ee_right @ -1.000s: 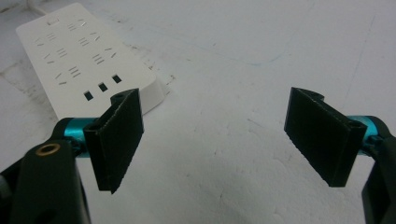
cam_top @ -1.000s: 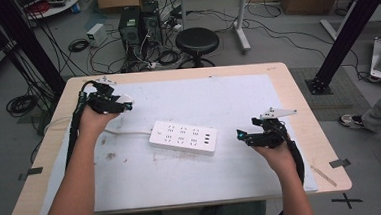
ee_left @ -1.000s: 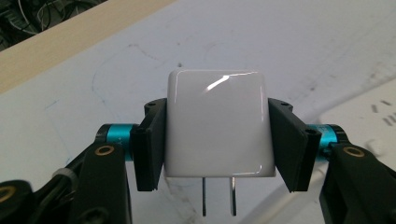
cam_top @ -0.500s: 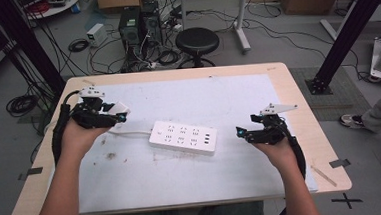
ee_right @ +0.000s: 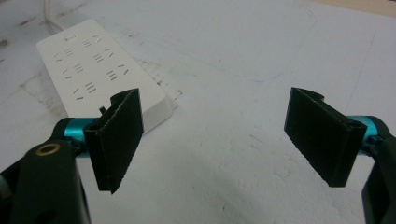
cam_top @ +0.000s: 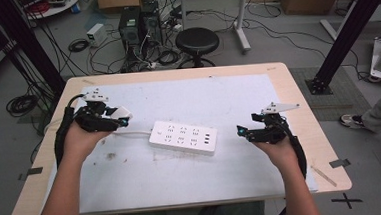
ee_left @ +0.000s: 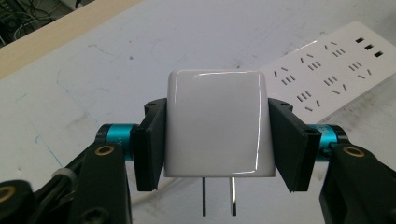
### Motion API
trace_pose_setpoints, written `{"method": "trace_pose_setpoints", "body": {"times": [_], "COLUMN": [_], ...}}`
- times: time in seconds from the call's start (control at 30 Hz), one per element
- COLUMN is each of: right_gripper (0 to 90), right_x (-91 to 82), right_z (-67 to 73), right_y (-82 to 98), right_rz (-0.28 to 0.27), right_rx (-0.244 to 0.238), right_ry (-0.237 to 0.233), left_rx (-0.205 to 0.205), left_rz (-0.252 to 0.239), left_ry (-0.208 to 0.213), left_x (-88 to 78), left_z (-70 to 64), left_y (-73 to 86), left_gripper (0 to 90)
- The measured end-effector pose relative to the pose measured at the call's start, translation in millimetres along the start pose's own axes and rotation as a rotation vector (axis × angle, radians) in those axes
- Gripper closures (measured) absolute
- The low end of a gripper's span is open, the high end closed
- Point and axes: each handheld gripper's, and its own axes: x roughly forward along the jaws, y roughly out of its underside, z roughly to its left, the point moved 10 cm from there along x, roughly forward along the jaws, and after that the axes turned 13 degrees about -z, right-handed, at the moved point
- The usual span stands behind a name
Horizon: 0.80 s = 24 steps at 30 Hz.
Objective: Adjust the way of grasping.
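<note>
A white sheet [cam_top: 258, 98] covers most of the wooden table [cam_top: 298, 106], leaving bare wood along the edges, and a strip of grey tape [cam_top: 338, 162] sits near the near right corner. Beyond the far edge stands a round black stool [cam_top: 197, 39], with black computer towers [cam_top: 138, 25] and tangled cables [cam_top: 77, 44] on the floor left of it. A black cross [cam_top: 345, 199] is taped on the floor off the near right corner.

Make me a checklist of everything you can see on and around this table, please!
Surface: white sheet on a wooden table, scuffed and stained.
Job's things: white charger plug, two prongs showing; white power strip mid-table.
Clutter: nothing seen.
Grippers: left gripper jaws shut on the charger plug; right gripper jaws open, holding nothing.
Cables: strip's white cord; black gripper cable; tangled wires on the floor.
Surroundings: black stool, computer boxes.
</note>
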Motion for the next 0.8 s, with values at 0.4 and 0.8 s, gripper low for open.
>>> {"method": "trace_pose_setpoints", "body": {"times": [0.4, 0.8], "right_gripper": [20.0, 20.0], "right_x": [-5.0, -4.8], "right_z": [-3.2, -8.5], "right_y": [-4.4, -9.0], "right_rz": [0.002, 0.004], "right_rx": [0.002, 0.0], "right_ry": [0.006, -0.001], "left_rx": [0.029, 0.052], "left_rz": [-0.029, -0.101], "left_ry": [0.06, 0.164], "left_x": [14.2, 27.0], "left_z": [-10.1, -27.0], "left_y": [-7.7, -17.7], "left_gripper": [42.4, 42.4]}}
